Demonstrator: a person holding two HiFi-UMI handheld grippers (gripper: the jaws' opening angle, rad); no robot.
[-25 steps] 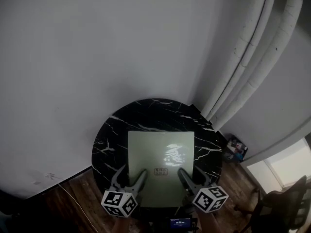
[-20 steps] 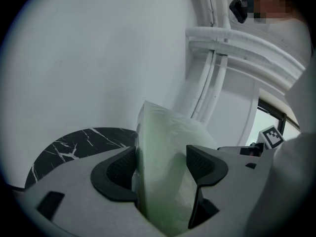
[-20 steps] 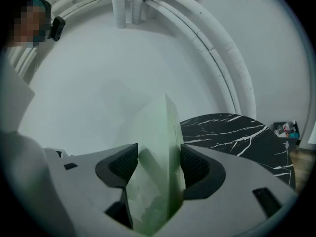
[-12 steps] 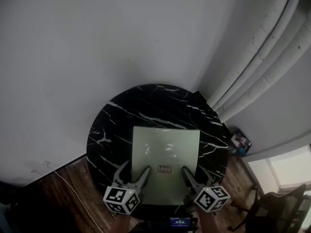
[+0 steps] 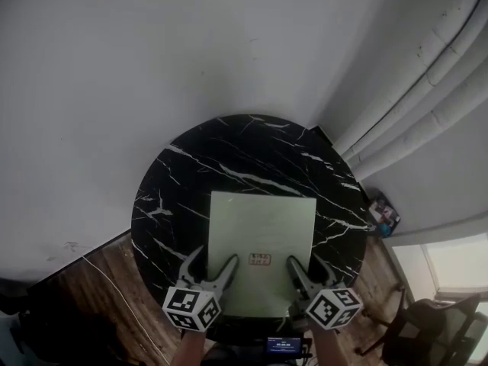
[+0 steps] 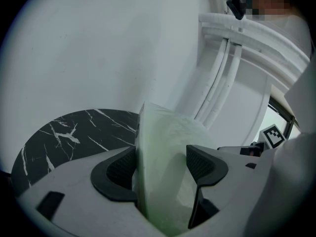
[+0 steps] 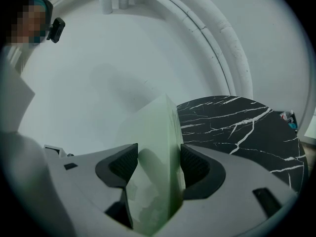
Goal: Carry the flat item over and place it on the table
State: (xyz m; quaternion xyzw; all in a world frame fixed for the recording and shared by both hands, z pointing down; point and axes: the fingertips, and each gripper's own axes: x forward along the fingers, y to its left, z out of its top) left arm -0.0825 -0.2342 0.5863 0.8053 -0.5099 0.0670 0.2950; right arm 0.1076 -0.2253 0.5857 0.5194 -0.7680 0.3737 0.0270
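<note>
The flat item is a pale green square sheet (image 5: 261,239) with a small red label near its front edge. It is over the round black marble table (image 5: 229,151); I cannot tell if it touches the top. My left gripper (image 5: 212,258) is shut on the sheet's near left edge, my right gripper (image 5: 306,261) on its near right edge. In the left gripper view the sheet (image 6: 163,142) stands edge-on between the pads of that gripper (image 6: 160,164). In the right gripper view it (image 7: 158,127) is also pinched edge-on by that gripper (image 7: 159,162).
A white wall curves behind the table, with white pipes (image 5: 427,75) at the right. Wooden floor (image 5: 99,303) with a thin cable (image 5: 114,280) lies to the left. A small colourful object (image 5: 383,213) and a chair (image 5: 442,334) are on the right.
The table has come nearer and grown in the head view. Both grippers and the sheet have moved further over the tabletop. The grip on the sheet is unchanged.
</note>
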